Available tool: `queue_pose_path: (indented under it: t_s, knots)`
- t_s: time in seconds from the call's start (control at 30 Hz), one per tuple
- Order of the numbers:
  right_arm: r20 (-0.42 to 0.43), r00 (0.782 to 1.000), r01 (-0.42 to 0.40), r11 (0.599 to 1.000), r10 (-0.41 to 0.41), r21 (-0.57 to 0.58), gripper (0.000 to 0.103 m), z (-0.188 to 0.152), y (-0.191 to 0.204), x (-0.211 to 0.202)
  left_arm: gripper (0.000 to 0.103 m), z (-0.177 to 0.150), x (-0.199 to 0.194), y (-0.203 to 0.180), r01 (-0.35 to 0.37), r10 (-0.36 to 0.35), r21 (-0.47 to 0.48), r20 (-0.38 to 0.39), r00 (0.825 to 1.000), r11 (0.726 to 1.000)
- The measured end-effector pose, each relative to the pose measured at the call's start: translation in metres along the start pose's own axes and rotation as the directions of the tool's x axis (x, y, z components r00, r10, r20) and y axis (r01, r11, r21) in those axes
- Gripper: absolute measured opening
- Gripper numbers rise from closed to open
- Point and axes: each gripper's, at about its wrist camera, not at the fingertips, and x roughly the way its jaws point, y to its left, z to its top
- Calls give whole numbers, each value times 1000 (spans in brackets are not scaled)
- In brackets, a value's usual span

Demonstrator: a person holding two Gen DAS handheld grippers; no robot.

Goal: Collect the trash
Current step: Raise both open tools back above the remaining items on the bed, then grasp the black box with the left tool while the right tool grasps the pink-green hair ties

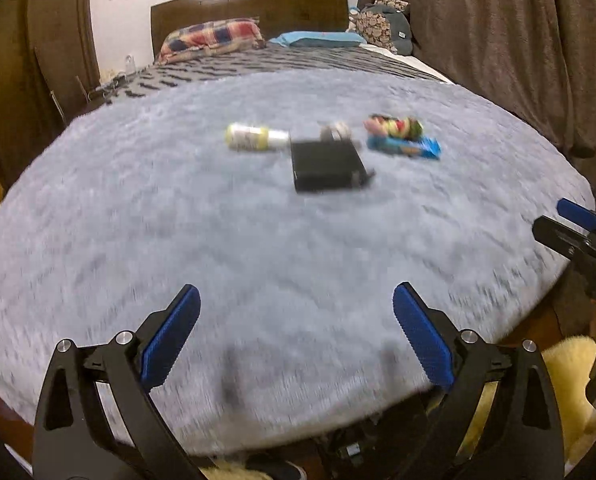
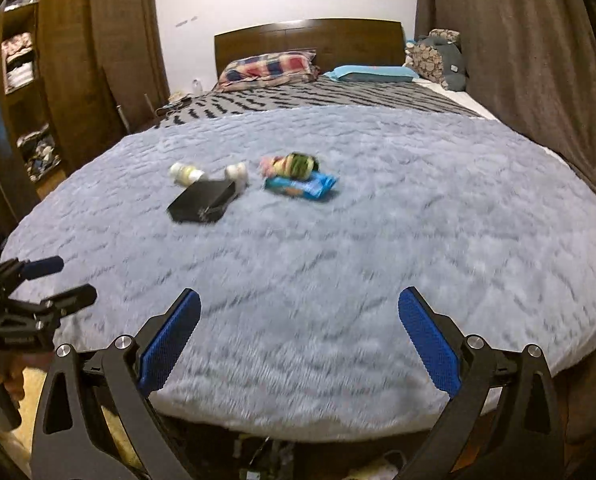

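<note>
Several pieces of trash lie together mid-bed on a grey fluffy blanket (image 1: 258, 260): a pale yellow bottle (image 1: 254, 137) on its side, a black box (image 1: 325, 165), a small white crumpled item (image 1: 335, 130), a colourful wrapper (image 1: 395, 126) and a blue packet (image 1: 405, 148). They also show in the right wrist view: bottle (image 2: 184, 173), box (image 2: 204, 201), wrapper (image 2: 292, 165), blue packet (image 2: 301, 186). My left gripper (image 1: 296, 336) is open and empty near the bed's foot. My right gripper (image 2: 298, 340) is open and empty beside it.
The bed has a wooden headboard (image 1: 250, 8), a checked pillow (image 1: 214, 38) and a blue pillow (image 1: 317, 38). Brown curtains (image 1: 497, 40) hang at the right. A wooden wardrobe (image 2: 58, 80) stands at the left. Yellow fluffy fabric (image 1: 569, 364) lies below the bed's edge.
</note>
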Motion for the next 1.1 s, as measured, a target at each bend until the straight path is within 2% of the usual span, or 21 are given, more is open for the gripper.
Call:
queue_pose_path:
  t_s: [0.1, 0.27, 0.37, 0.47, 0.63, 0.67, 0.73, 0.77, 0.9, 0.93, 0.97, 1.0, 1.07, 1.1]
  knots:
    - [0, 1000, 22, 1000, -22, -19, 99, 18, -1, 13, 92, 22, 9, 1, -1, 1, 17, 14, 1000, 1000]
    - [38, 996, 85, 989, -81, -119, 99, 45, 7, 42, 92, 54, 40, -7, 22, -23, 20, 10, 1000, 1000]
    - [-4, 998, 65, 997, -66, -51, 99, 62, -3, 66, 92, 67, 57, -12, 28, -28, 24, 2, 1000, 999]
    - [17, 997, 69, 997, -69, -30, 99, 77, -10, 90, 92, 80, 78, -19, 36, -36, 29, -15, 999, 999]
    - [-34, 999, 17, 1000, -17, 20, 96, 97, -15, 128, 92, 92, 106, -20, 28, -28, 16, -45, 999, 999]
    - [-42, 999, 5, 1000, -4, 26, 94, 99, -13, 133, 92, 94, 112, -21, 26, -25, 14, -52, 998, 1000]
    - [-58, 998, 7, 1000, -5, 20, 81, 102, -8, 146, 92, 98, 123, -21, 17, -16, 5, -69, 998, 1000]
    - [-65, 998, 7, 1000, -6, 11, 79, 103, -5, 152, 92, 100, 129, -21, 21, -21, 0, -76, 997, 1000]
    - [-98, 995, -31, 999, 32, 3, 56, 104, 4, 171, 91, 101, 144, -20, 22, -23, -8, -96, 995, 1000]
    - [-103, 993, -50, 999, 49, -3, 47, 103, 7, 175, 89, 101, 147, -19, 22, -23, -11, -101, 995, 1000]
    - [-105, 992, -65, 998, 64, -8, 43, 103, 9, 177, 82, 100, 151, -17, 33, -35, -20, -110, 993, 999]
    - [-104, 992, -74, 997, 72, -11, 34, 104, 10, 178, 77, 100, 153, -15, 47, -50, -31, -116, 992, 998]
    - [-98, 992, -78, 997, 75, -22, 28, 105, 14, 177, 69, 98, 153, -13, 64, -69, -46, -115, 991, 997]
    - [-96, 992, -82, 996, 78, -31, 25, 104, 16, 175, 69, 98, 152, -12, 63, -68, -44, -113, 991, 997]
